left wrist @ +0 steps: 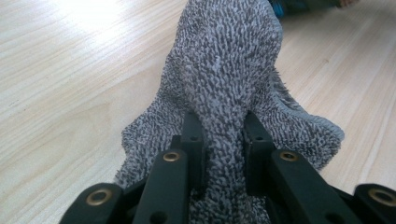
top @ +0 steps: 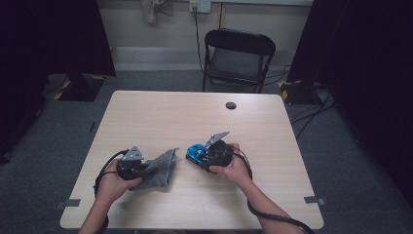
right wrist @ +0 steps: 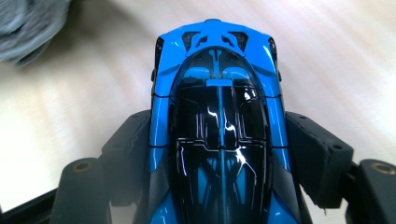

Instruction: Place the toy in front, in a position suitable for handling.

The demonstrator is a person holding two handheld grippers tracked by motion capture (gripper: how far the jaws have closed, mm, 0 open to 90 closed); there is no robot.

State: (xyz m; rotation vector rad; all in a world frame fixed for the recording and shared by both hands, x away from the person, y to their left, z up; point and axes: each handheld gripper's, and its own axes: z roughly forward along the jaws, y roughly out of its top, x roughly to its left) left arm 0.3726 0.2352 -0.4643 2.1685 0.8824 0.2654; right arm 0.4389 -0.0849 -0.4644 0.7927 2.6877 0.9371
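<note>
Toy car: a glossy blue and black plastic toy car (right wrist: pixel 219 121) is sitting between the jaws of the right gripper (top: pixel 202 156), near the middle of the pale wooden table (top: pixel 160 109).
Car's long axis: in the right gripper view it is running in line with the jaws, its far end pointing away from the hand; in the high view it is pointing left and a little away from the person, toward the cloth.
Cloth: a grey, nubbly towelling cloth (left wrist: pixel 229 79) is lying left of the car and apart from it, one fold rising as a peak from the tabletop.
Cloth's long axis: the raised fold is stretching away from the left gripper (left wrist: pixel 223 140), toward the car.
Containers: the frames are giving nothing to report.
Right claw: standing fairly wide, its pads pressing on both flanks of the car.
Left claw: standing narrow, pinching a ridge of the cloth between its pads.
Hands: the left hand (top: pixel 113 184) is resting low at the table's near left.
</note>
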